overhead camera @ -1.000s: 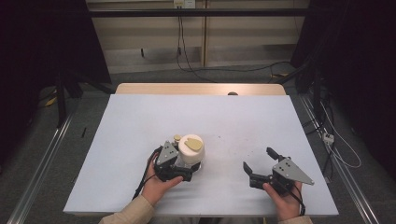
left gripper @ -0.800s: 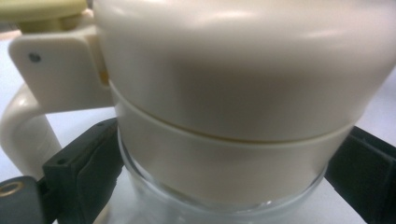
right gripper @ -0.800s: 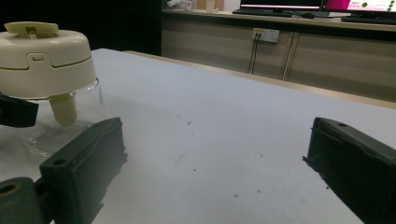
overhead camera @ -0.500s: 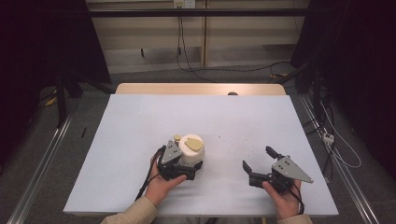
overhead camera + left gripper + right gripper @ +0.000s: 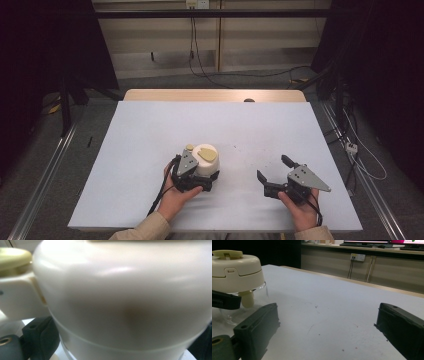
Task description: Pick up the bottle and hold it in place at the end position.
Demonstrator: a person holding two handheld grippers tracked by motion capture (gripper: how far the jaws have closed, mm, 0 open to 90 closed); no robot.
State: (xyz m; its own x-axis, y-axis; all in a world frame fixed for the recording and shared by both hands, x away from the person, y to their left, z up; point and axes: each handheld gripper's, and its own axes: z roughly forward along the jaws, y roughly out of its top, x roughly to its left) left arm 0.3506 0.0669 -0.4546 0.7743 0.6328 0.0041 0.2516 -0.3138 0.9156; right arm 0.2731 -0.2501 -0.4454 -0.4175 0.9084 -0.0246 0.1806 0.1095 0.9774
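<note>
Gripping: the left tongs [image 5: 209,179] are set around the base of a small jar [image 5: 206,161]; one black jaw shows at the lower left of the left gripper view, just beside the jar's wall, and a dark edge shows at the lower right. Whether the jaws press on the jar or only stand beside it I cannot tell.
Jar: it stands upright on the counter [image 5: 150,135], left of the middle and toward the person's edge. It has a cream domed lid [image 5: 237,265] with a pale yellow piece [image 5: 227,254] on top, and a clear lower body [image 5: 229,311] seen in the right gripper view.
Jar up close: in the left gripper view the cream lid [image 5: 125,297] is blurred and very near; a cream arm [image 5: 20,297] juts out at the left with a yellow knob [image 5: 13,258] above it.
Left hand: the left hand [image 5: 177,197] holds its tool from behind, with a light sleeve [image 5: 142,229] at the bottom edge.
Right tongs: the right tongs [image 5: 273,169] are spread wide apart with nothing between them, low over the counter and well apart from the jar. In the right gripper view both black jaws frame bare counter, the jar off to the left.
Right hand: the right hand [image 5: 300,210] grips its tool near the counter's front right.
Counter: pale bluish-white surface with a few small dark specks [image 5: 317,307] near the middle; a wooden strip [image 5: 210,95] runs along the far edge.
Background: wall sockets [image 5: 358,257] with hanging cables on the far wall.
</note>
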